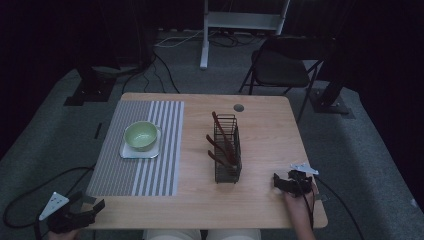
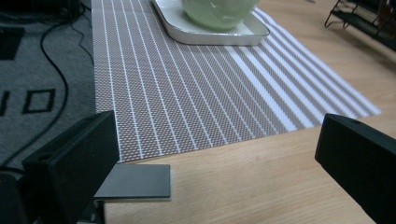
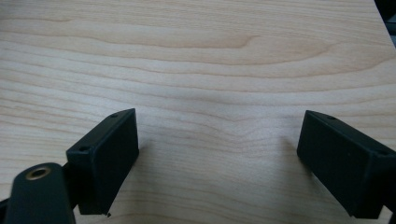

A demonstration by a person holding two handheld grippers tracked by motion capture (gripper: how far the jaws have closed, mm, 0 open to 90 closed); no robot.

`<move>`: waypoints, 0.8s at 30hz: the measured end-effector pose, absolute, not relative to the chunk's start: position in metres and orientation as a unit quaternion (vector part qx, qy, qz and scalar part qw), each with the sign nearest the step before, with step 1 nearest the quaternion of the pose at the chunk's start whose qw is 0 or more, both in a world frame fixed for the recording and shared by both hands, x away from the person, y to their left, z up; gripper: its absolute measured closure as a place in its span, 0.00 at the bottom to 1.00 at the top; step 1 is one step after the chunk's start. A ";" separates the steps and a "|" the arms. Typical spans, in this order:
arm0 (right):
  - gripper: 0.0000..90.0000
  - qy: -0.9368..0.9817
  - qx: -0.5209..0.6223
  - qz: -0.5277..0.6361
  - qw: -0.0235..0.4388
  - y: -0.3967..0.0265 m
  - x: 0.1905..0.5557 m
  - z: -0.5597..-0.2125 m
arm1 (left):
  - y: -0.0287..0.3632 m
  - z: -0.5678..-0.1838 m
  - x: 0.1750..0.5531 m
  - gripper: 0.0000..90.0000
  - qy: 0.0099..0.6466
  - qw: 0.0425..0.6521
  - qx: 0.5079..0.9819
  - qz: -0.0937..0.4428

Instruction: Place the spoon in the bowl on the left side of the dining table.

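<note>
**With both grippers empty, the bowl and the wire rack wait untouched**

While you hold both tools at the near edge of the wooden table [image 1: 260, 200], nothing is gripped. Your left gripper [image 1: 86, 209] hangs at the table's near left corner, jaws spread wide; its own view looks across the striped placemat [image 2: 187, 93] toward the bowl. Your right gripper [image 1: 286, 182] rests low over bare wood at the near right, jaws likewise wide apart with nothing between them.

Nearest your left gripper is a pale green bowl [image 1: 140, 135], sitting upright on a small white square plate [image 1: 131, 152] on the mat. As far as the high view shows, the bowl holds nothing. It looks glazed, so expect it to be stiff, smooth, slippery and breakable. Take it by the rim, one jaw inside and one outside, and lift straight up so the plate stays put. The plate is shallow with a low lip, hard to get a jaw under.

Near the table's middle, well apart from the bowl, stands a black wire rack [image 1: 227, 150] holding several reddish-brown utensils [image 1: 220, 137], leaning with handles up. They look light and rigid; pinch one on the handle above the rack's top edge. The rack itself seems light and may tip if a utensil snags
</note>
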State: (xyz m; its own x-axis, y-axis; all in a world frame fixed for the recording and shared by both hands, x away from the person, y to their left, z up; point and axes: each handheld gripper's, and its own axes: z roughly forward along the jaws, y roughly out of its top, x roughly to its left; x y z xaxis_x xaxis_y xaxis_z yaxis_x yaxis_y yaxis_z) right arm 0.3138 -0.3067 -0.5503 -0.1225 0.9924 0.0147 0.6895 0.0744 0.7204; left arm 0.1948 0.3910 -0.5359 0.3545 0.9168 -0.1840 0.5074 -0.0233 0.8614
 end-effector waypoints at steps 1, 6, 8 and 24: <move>0.13 0.687 0.612 0.298 0.254 -0.307 0.314 -0.550 | 0.391 -0.536 0.195 0.00 0.523 0.459 0.685 0.216; 0.13 0.683 0.617 0.296 0.257 -0.308 0.314 -0.550 | 0.391 -0.538 0.198 0.00 0.529 0.453 0.687 0.207; 0.13 0.681 0.619 0.295 0.257 -0.308 0.314 -0.550 | 0.391 -0.538 0.198 0.00 0.530 0.455 0.684 0.212; 0.13 0.679 0.622 0.295 0.258 -0.308 0.314 -0.550 | 0.372 -0.532 0.214 0.00 0.502 0.456 0.711 0.182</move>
State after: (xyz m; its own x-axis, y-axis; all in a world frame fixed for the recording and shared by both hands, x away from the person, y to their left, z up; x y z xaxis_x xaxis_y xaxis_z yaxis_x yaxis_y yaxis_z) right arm 0.3141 -0.3076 -0.5504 -0.0944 0.9954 0.0164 0.6915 0.0538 0.7204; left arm 0.2138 0.3723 -0.5324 0.4285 0.8813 -0.1990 0.5483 -0.0786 0.8326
